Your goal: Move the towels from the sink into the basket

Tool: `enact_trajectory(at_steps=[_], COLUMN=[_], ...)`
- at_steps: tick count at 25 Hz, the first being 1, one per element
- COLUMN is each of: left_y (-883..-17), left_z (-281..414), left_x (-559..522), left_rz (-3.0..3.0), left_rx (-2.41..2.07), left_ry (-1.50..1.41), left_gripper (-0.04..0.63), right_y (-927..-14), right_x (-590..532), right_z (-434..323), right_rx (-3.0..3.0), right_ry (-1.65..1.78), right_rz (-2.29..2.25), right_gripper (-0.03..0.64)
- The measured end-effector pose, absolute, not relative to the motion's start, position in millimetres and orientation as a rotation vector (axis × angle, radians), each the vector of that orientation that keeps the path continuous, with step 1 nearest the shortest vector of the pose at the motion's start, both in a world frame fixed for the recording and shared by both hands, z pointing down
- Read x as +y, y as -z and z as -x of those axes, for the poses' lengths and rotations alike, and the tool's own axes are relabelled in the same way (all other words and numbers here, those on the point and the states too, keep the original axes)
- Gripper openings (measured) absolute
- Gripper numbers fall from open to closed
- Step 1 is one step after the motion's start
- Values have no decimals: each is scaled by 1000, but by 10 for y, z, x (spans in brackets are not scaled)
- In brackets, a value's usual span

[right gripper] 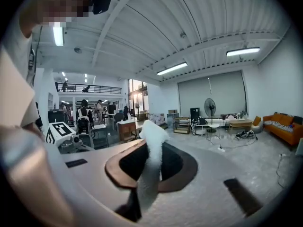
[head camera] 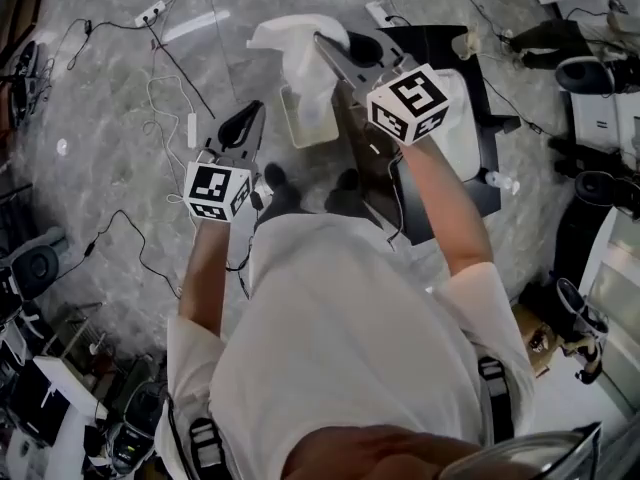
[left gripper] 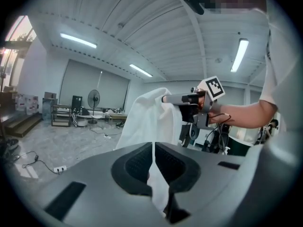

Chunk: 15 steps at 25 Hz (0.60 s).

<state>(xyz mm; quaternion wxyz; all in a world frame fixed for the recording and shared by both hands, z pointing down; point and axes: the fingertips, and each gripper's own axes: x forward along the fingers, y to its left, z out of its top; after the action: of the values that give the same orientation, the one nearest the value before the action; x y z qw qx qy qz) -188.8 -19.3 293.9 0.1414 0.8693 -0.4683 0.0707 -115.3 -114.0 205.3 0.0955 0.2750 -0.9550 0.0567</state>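
Person's white shirt [head camera: 350,318] fills foreground. Right hand-held gripper [head camera: 322,40] pinching towel [head camera: 295,53] aloft, over basket [head camera: 300,136] on floor [head camera: 120,128], clear of sink [head camera: 462,138]. Left hand-held gripper [left gripper: 154,151] nipping thin white strip [left gripper: 158,188] (same towel? unclear). Risk: uneven release, cloth drapes over rim or lands on floor among cables [head camera: 165,98].
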Motion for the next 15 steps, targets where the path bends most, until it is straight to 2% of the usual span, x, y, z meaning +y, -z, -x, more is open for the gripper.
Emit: enact_trajectory(at_steps=[6, 15], left_y=[-3749, -5361], left_z=[1573, 1055], left_x=[-400, -463], left_rz=[-2496, -2432], left_rx=[-1228, -1023], left_ry=[-282, -419], left_gripper=[18, 18], right_y=[-3541, -6309], right_x=[-1290, -1164], right_z=[741, 273], right_rx=[-2660, -2375], right_ry=[-415, -682], right_rz=[-911, -950], right_gripper=[48, 48])
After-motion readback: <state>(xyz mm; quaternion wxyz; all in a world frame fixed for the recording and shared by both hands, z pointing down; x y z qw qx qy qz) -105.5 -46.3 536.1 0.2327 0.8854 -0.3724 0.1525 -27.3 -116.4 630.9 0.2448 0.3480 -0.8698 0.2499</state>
